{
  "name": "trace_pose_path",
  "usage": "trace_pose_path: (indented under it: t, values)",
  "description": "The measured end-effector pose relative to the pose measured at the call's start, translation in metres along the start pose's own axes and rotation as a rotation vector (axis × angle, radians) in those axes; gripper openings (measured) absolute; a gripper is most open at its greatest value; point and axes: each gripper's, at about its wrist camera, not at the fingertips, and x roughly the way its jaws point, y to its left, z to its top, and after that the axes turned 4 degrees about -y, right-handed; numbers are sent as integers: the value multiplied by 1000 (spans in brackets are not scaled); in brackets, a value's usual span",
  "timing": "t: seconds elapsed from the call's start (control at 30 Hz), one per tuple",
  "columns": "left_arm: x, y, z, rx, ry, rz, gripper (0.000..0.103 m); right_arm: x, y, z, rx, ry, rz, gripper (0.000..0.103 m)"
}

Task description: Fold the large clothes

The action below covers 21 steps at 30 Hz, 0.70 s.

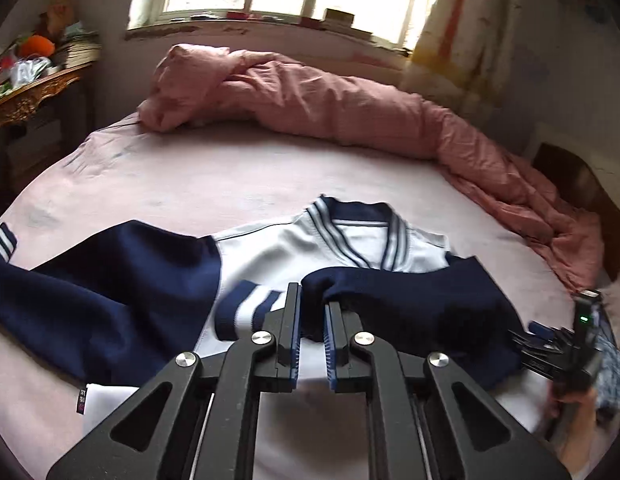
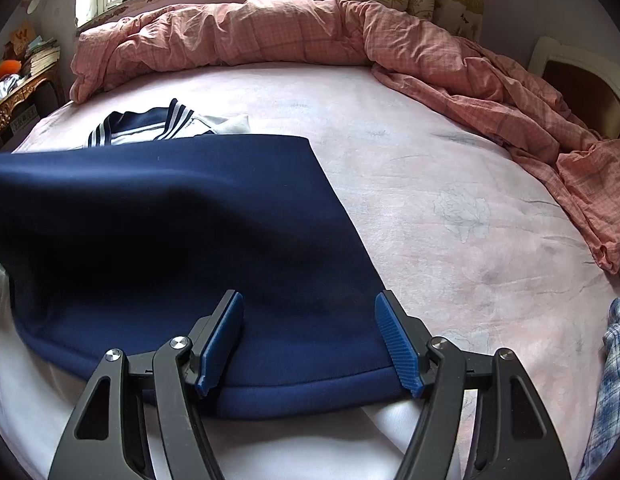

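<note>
Garment: a white-bodied jacket with navy sleeves and a striped collar is spread flat on the bed, collar toward the window.
Right sleeve: the navy sleeve is drawn across the white front; its striped cuff is seen just left of the left tongs.
Left tongs: the left tongs are clenched on a bunched fold of this sleeve near the cuff, the navy cloth pinched between the blue pads.
Right tongs: the right tongs are released, jaws spread wide; the sleeve's folded edge is spanned by them, with no pad seen pressing on it. In the left wrist view, they are seen at the jacket's right side, held by a hand.
Surroundings: a crumpled pink quilt is heaped along the bed's far and right edges; blue plaid cloth lies at the right margin.
</note>
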Motion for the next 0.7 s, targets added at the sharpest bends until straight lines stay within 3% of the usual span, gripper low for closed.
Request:
trace_pose_path:
  t: [0.13,0.2,0.33,0.4,0.47,0.53,0.57,0.63,0.7]
  values:
    - [26,11,-4,12,-19,46,15,0,6,-1,-25,-1,-11,71]
    - [43,12,-15,39,-48,67,26,0,9,-1,-32,0,-10,71]
    - [80,34,-28,26,41,218,39,-4,12,-1,-41,-21,-21,71]
    - [84,48,-31,-50,79,165,45,-10,12,1,-31,-60,-33,71]
    - [82,59,-31,-141,101,12,69,-17,7,3,-3,-97,-35,71]
    - [85,61,-32,-188,127,-92,82,-22,-1,6,43,-117,-23,71]
    - [90,62,-35,-208,147,-84,83,-22,-8,7,80,-117,-2,71]
    - [102,63,-41,-214,189,2,79,-19,-22,8,144,-84,57,71]
    - [110,55,-47,-156,211,45,55,-13,-36,7,215,-43,124,71]
